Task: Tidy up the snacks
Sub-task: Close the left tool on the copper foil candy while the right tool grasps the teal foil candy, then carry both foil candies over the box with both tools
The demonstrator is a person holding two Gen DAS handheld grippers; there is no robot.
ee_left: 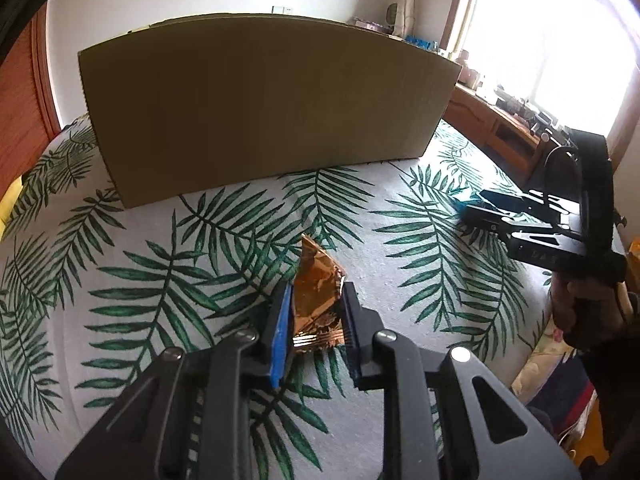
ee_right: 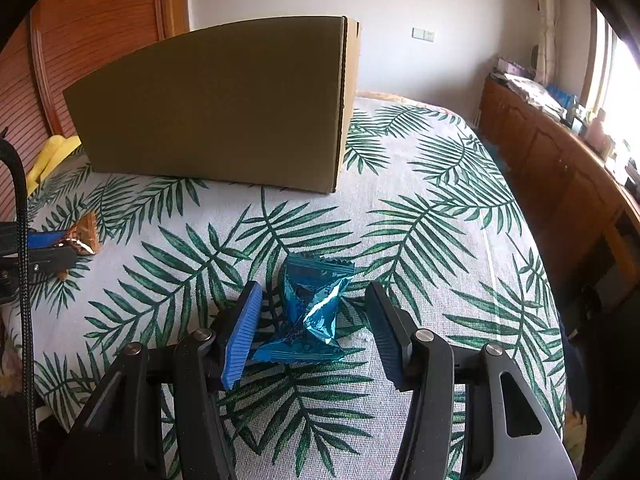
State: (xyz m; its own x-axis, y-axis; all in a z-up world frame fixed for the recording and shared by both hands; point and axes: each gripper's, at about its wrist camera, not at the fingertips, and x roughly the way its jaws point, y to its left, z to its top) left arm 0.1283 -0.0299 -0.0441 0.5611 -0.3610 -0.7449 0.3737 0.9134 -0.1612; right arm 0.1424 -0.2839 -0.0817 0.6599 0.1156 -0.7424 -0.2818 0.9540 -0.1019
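Copper-orange foil snack packet [ee_left: 316, 300] is clamped between the blue-padded fingers of the left gripper [ee_left: 314, 320], low over the white surface with green palm-leaf print [ee_left: 168, 272]. Right gripper [ee_right: 316, 320] stands spread apart around a crumpled blue foil snack packet [ee_right: 310, 308] lying on that surface; the left pad [ee_right: 240, 336] appears to touch the wrapper, the right pad sits apart. Brown cardboard box [ee_left: 260, 104] stands upright at the far side, well apart from both packets

cardboard box [ee_right: 224, 108] behind both snack packets [ee_right: 310, 312], on tablecloth [ee_right: 440, 240]
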